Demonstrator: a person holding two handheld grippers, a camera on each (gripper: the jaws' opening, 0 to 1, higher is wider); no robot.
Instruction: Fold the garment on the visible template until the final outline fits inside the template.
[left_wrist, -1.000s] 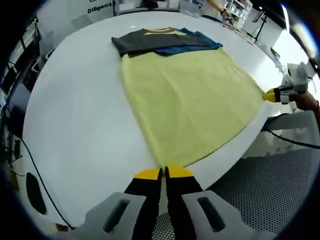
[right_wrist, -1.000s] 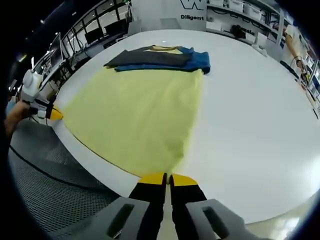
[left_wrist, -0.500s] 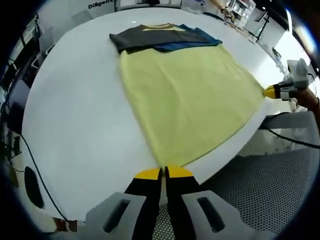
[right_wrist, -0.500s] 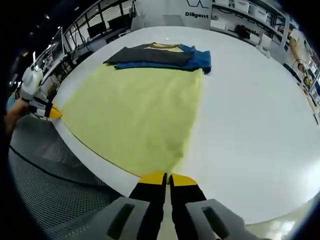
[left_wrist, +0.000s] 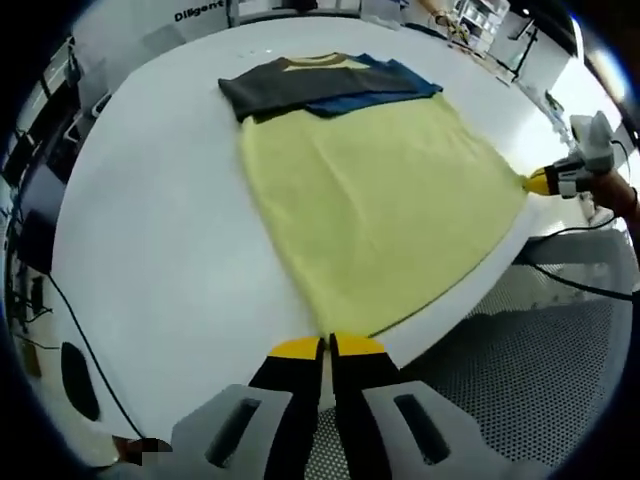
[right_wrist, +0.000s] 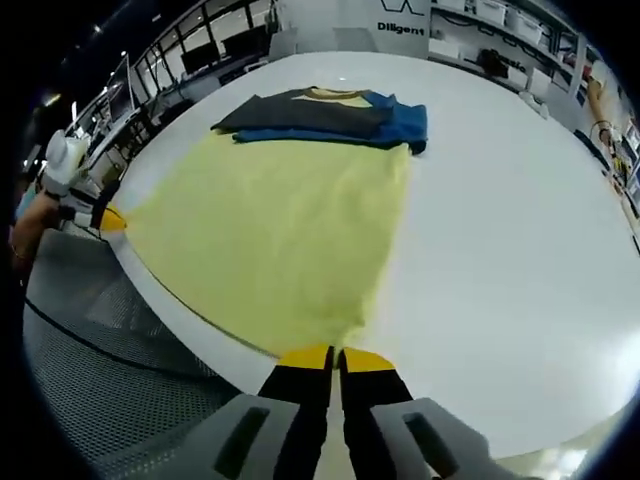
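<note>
**Grippers pinch both near corners of the shirt, cloth stretched flat**

Bench (left_wrist: 150, 250): large, white, rounded near edge. The shirt (left_wrist: 380, 210) takes the middle of it, a yellow sheet spread flat from the near edge toward the far side. At its far end it meets a pile (left_wrist: 320, 82) of dark grey and blue cloth with a yellow collar showing; whether that pile is the shirt's own top or separate garments, cannot tell. No template outline is legible on the white surface.

Left gripper (left_wrist: 329, 348): jaws together on the near corner of the shirt at the bench edge. Right gripper (right_wrist: 337, 359): jaws likewise together on the other near corner. Each gripper also appears at the edge of the other's view, yellow tips at its corner, with a hand behind it.

Handling (judgement): thin knit, light and limp, no stiffness of its own. It holds shape only under tension between two grips, and will drag and wrinkle if slid. Corners and hem are the right hold; a mid-panel pinch would bunch it.

Versus 1.0 s ago: shirt lies as before, flat, same corners held. Both views have shifted slightly, and the far pile sits a touch nearer in frame, so the cameras moved. No fold started yet.
</note>
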